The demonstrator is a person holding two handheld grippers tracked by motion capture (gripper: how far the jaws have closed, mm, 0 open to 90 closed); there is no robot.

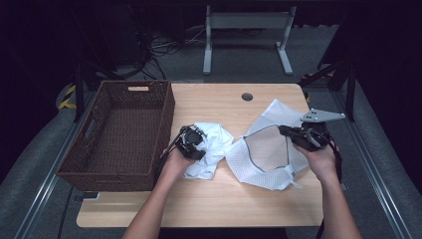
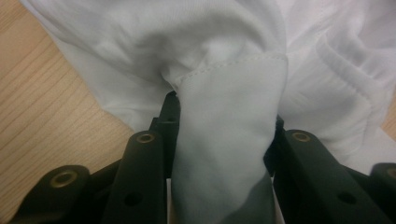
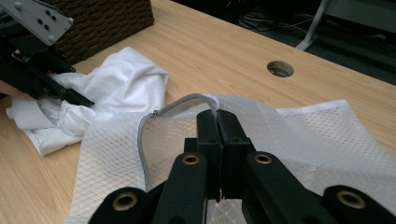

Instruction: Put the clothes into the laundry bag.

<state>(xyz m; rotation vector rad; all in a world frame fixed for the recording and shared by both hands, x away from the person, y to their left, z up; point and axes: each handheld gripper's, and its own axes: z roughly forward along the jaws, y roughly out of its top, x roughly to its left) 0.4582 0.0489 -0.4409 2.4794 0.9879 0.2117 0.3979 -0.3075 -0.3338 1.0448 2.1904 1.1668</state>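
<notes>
A brown wicker basket stands empty at the left of the counter. Just right of it the left gripper has its jaws clamped on a fold of the crumpled white garment, which lies near the counter's middle; in the left gripper view the cloth is bunched between the jaws. Further right, the white mesh laundry bag lies spread open, and the right gripper pinches its grey-trimmed rim, jaws clenched tight on the edge. The step in hand looks like loading the garment into the bag: the next move calls for lifting the garment and carrying it right into the held-open mouth.
</notes>
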